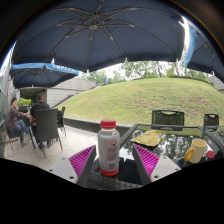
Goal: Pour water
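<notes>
A clear plastic bottle [108, 150] with a red cap and a pale label stands upright on the dark glass table [170, 150]. It is between my two fingers, with a gap on each side. My gripper [113, 162] is open. The pink pads [83, 160] sit wide of the bottle on the left and right. The bottle's base is close to the gripper's body and partly hidden by it.
A yellow item [148, 138] lies on the table beyond the right finger. A cup [196, 151] stands further right. Dark chairs [167, 118] line the far side. Two people sit at the left [20, 120]. A large blue umbrella [100, 35] spreads overhead.
</notes>
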